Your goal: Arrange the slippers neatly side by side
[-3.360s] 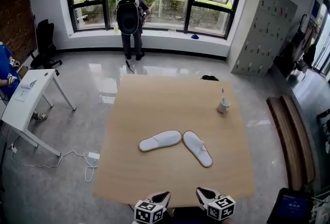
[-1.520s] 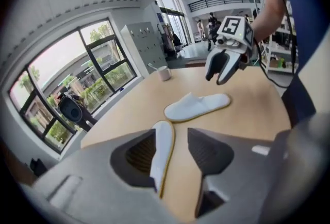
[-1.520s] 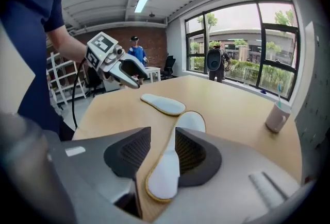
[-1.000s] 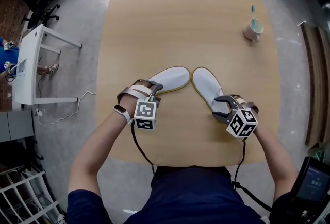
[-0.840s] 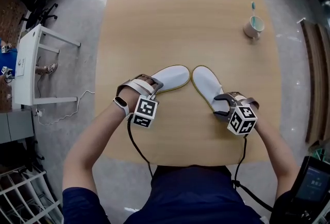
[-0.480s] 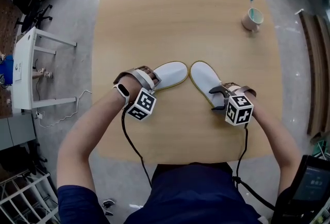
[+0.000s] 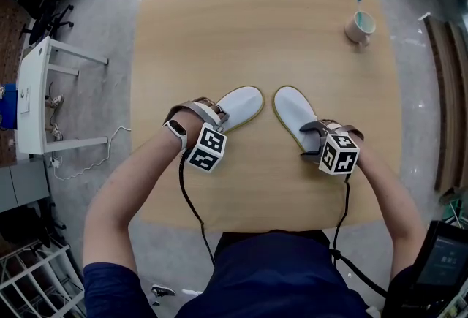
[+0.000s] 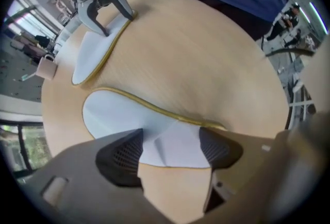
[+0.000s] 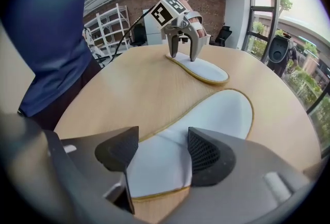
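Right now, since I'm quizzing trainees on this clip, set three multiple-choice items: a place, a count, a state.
1. Where does the mug stand on the table? A far right corner; B near left corner; C between the slippers.
2. How many slippers lie there? A one; B two; C three.
3. How are the left gripper's jaws? A shut, empty; B clamped on the mug; C apart, astride a slipper.
A: the head view shows it far right. B: a left slipper and a right slipper. C: jaws have just been opening, slipper between them, unpressed.
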Tool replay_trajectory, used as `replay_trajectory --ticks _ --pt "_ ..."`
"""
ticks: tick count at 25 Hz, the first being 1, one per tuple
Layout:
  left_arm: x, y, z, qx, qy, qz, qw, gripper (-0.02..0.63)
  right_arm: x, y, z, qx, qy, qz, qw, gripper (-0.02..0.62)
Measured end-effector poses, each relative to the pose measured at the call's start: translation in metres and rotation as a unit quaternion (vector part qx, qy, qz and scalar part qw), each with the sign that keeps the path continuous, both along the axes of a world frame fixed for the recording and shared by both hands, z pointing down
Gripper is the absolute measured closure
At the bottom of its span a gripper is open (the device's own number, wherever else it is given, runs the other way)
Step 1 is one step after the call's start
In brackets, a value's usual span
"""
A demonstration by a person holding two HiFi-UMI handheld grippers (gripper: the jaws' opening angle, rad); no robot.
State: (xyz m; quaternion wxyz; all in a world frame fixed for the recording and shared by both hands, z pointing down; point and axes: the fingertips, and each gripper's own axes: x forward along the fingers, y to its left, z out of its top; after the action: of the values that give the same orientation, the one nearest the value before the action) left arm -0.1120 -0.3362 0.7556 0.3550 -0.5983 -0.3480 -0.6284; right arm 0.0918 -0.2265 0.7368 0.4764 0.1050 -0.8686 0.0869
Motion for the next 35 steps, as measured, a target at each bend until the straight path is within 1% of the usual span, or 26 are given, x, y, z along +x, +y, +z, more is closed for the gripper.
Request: replay_trajectory --ticks 3,6,8,11,13,15,19,21,23,25,26,27,29,31,33,35 --pt "0.002 0.016 0.001 -0.032 -0.002 -0.052 0.9981 0.256 0.000 0.001 0.002 -0.004 -0.009 0.022 1.000 0.288" --pt "0.004 0.030 0.001 -0.052 0.003 -0.092 0.9944 0.256 -0.004 0.007 0.000 -0.026 -0.031 0.051 0.998 0.288" --pt "0.003 0.037 -0.001 -0.058 0.008 -0.115 0.9916 0.256 -0.009 0.011 -0.003 -0.056 -0.059 0.085 0.993 0.287" --pt "0.002 0.052 -0.005 -0.072 0.021 -0.155 0.9851 0.256 -0.016 0.014 -0.006 -0.093 -0.091 0.142 0.981 0.285" --pt "0.003 0.065 -0.007 -0.087 0.030 -0.186 0.9782 0.256 -0.019 0.016 -0.008 -0.101 -0.098 0.164 0.976 0.285" --pt "0.004 0.079 -0.008 -0.096 0.038 -0.213 0.9717 0.256 -0.022 0.018 -0.008 -0.099 -0.100 0.178 0.974 0.286" --pt "0.008 0.094 -0.005 -0.089 0.053 -0.256 0.9612 0.256 -0.028 0.018 -0.006 -0.091 -0.102 0.209 0.968 0.285" --pt "0.010 0.102 -0.007 -0.093 0.060 -0.289 0.9510 0.256 -0.036 0.020 -0.007 -0.090 -0.102 0.222 0.966 0.287" --pt "0.011 0.112 -0.013 -0.099 0.070 -0.325 0.9380 0.256 -0.048 0.028 -0.012 -0.089 -0.099 0.227 0.965 0.287" --pt "0.015 0.120 -0.016 -0.106 0.078 -0.357 0.9249 0.258 -0.058 0.034 -0.014 -0.088 -0.094 0.226 0.966 0.287" --pt "0.019 0.121 -0.015 -0.108 0.081 -0.369 0.9195 0.258 -0.061 0.035 -0.013 -0.085 -0.091 0.220 0.968 0.287" --pt "0.023 0.123 -0.012 -0.108 0.083 -0.378 0.9159 0.258 -0.062 0.036 -0.012 -0.078 -0.087 0.208 0.971 0.287" --pt "0.027 0.125 -0.008 -0.102 0.085 -0.383 0.9141 0.258 -0.062 0.034 -0.015 -0.044 -0.074 0.178 0.980 0.299" --pt "0.028 0.127 -0.006 -0.098 0.087 -0.388 0.9124 0.258 -0.060 0.034 -0.019 -0.015 -0.056 0.151 0.987 0.313" --pt "0.028 0.128 -0.005 -0.100 0.090 -0.396 0.9083 0.258 -0.054 0.041 -0.012 -0.008 -0.018 0.106 0.994 0.311" --pt "0.029 0.128 -0.006 -0.102 0.094 -0.407 0.9030 0.258 -0.049 0.047 -0.002 -0.010 0.013 0.066 0.998 0.307"
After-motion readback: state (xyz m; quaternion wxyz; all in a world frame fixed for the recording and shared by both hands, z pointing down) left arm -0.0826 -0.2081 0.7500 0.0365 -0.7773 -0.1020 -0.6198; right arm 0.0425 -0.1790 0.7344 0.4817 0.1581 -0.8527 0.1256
